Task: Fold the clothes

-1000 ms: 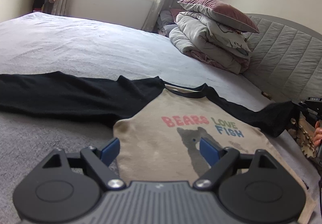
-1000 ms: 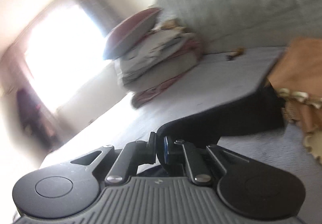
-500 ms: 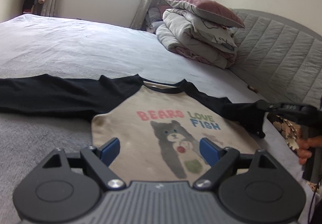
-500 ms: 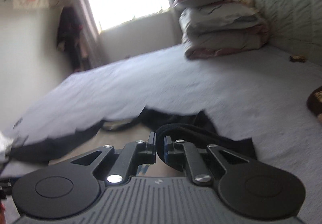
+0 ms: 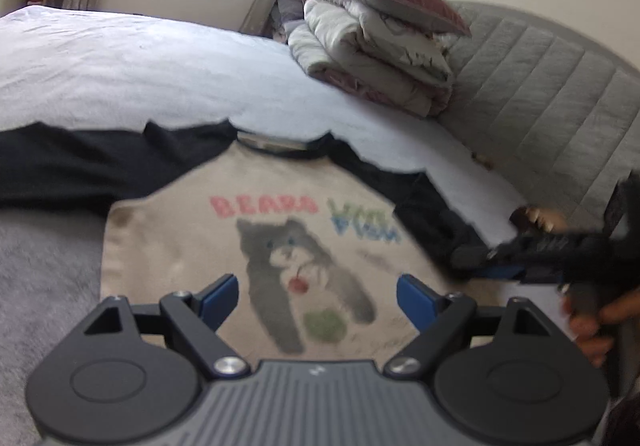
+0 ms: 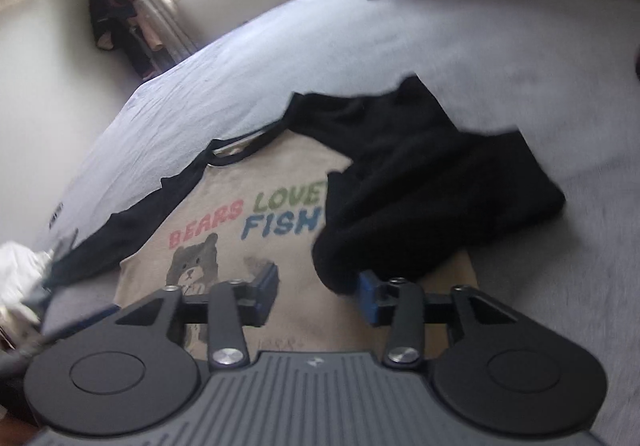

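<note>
From the left wrist, our left gripper [image 5: 318, 296] hangs wide and empty over the beige bear-print shirt with black sleeves [image 5: 256, 246] on the grey bedspread [image 5: 120, 61]; its far sleeve lies unfolded. From the right wrist, our right gripper [image 6: 318, 292] is opening, the near black sleeve [image 6: 420, 197] folded across, beside one pad.

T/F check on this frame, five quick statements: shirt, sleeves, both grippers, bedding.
1. The shirt lies print side up on the bed. True.
2. The sleeve nearer the right gripper is folded in over the shirt body. True: the black sleeve lies bunched across the edge of the print.
3. The right gripper is clamped shut on that sleeve. False: its jaws are opening; the sleeve end sits at one finger, not pinched.
4. The left gripper holds the shirt hem. False: it is open above the shirt with nothing between its fingers.
5. The folded bedding lies on the shirt. False: it is stacked near the headboard, apart from the shirt.
</note>
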### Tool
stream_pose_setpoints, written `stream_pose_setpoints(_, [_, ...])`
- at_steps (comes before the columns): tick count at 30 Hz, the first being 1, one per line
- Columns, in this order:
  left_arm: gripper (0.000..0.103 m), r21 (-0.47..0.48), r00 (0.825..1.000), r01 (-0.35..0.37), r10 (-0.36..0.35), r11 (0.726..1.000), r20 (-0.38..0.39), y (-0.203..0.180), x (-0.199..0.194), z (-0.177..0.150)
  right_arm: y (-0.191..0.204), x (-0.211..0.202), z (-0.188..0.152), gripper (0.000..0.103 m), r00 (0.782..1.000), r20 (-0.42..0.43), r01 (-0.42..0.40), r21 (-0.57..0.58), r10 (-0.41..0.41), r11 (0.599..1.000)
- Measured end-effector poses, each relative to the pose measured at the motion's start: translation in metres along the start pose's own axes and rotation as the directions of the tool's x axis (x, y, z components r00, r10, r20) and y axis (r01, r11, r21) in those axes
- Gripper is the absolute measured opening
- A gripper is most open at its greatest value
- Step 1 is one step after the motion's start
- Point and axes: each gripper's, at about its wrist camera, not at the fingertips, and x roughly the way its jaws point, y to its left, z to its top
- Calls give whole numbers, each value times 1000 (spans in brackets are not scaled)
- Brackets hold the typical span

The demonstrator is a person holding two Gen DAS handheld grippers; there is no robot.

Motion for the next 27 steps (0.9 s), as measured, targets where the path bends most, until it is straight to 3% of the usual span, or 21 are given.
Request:
stream_pose_setpoints(3, [88,55,999,-32,32,998,-5,3,7,-17,-13,-3,2,48,1000,-9,10,69,-9,998])
stream_pose_setpoints(7, [88,113,999,-53,52,992,9,-7,6,-19,-33,-11,6,48,996,84,-19,185,4,983])
stream_pose_setpoints(11, [88,87,999,-33,33,996,9,-6,2,-18,-45,-12,5,43,987,158,-45,296,-2,954])
stream_pose_setpoints(13, [88,69,1000,-23,23,997,7,-4,0,-17,-49,-9,2,41,986,167,-49,357,-12,933])
stream_pose_setpoints(16, [88,39,1000,-12,11,999,7,-1,-3,-14,-59,-6,-3,41,983,177,-122,486,40,865])
stream_pose_setpoints(17, [88,29,1000,-9,9,1000,8,0,-4,-13,-61,-7,-3,41,982,184,-138,503,50,853])
stream_pose_setpoints(21, [88,11,1000,-9,9,1000,13,1,-9,-7,-61,-13,-1,41,976,215,-118,485,12,867])
stream_pose_setpoints(27, [88,-12,1000,-9,9,1000,24,5,-12,-4,-73,-15,-5,42,977,213,-141,575,19,806])
